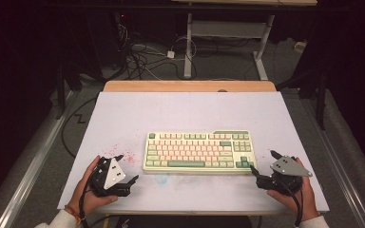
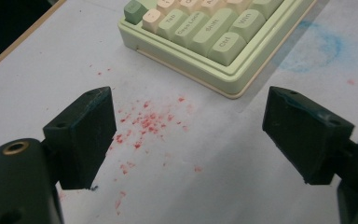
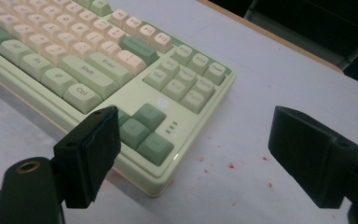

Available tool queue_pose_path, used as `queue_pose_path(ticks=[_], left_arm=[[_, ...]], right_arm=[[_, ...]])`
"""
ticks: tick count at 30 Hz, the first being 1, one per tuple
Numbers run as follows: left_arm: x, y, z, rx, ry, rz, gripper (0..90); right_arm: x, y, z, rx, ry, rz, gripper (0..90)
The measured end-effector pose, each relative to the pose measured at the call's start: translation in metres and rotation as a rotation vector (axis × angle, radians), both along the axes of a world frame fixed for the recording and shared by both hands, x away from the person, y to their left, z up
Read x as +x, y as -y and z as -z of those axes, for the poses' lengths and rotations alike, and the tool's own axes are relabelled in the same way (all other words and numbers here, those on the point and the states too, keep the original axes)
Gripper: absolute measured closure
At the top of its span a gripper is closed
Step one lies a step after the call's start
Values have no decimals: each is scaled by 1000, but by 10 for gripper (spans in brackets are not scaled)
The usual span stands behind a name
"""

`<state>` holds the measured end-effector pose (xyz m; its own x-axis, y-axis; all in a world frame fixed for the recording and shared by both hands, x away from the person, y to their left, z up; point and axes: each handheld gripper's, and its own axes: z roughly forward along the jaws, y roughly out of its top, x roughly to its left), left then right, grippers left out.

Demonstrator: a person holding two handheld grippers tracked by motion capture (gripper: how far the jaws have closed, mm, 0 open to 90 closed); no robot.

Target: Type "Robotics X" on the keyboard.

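Keyboard (image 1: 198, 151) sits mid-frame on worktop (image 1: 123, 114); left gripper (image 1: 128, 168) and right gripper (image 1: 262, 164) fingers spread, empty. Best: clamp both ends evenly.

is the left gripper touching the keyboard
No, the left gripper stands open over red specks, apart from the keyboard.

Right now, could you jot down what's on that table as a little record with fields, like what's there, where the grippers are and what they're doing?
Main thing: keyboard, pale green case, green and cream keys, lying flat
Surface: white table with red specks and a blue smudge
Left gripper: open, holding nothing, off the keyboard's left end
Right gripper: open, holding nothing, at the keyboard's right front corner
Contact: neither gripper grips the keyboard
Hands: one on each gripper, coming in from the near edge
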<state>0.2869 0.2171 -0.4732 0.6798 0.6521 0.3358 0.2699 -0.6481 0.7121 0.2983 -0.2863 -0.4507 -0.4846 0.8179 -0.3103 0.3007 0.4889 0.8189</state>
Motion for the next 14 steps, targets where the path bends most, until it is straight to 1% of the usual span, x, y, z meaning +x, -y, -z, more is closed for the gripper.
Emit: queue_pose_path(ticks=[3,4,5,8,14], left_arm=[[1,0,0,1,-1,0,160],[1,0,0,0,-3,-1,160],[2,1,1,1,-3,0,160],[2,1,1,10,-6,0,160],[4,3,1,11,-9,0,160]], right_arm=[[1,-1,2,-9,-7,-7,170],[1,-1,3,-7,-12,0,171],[1,-1,3,-13,-9,-5,171],[1,0,3,-10,-13,-3,171],[2,0,4,-8,-11,-1,171]])
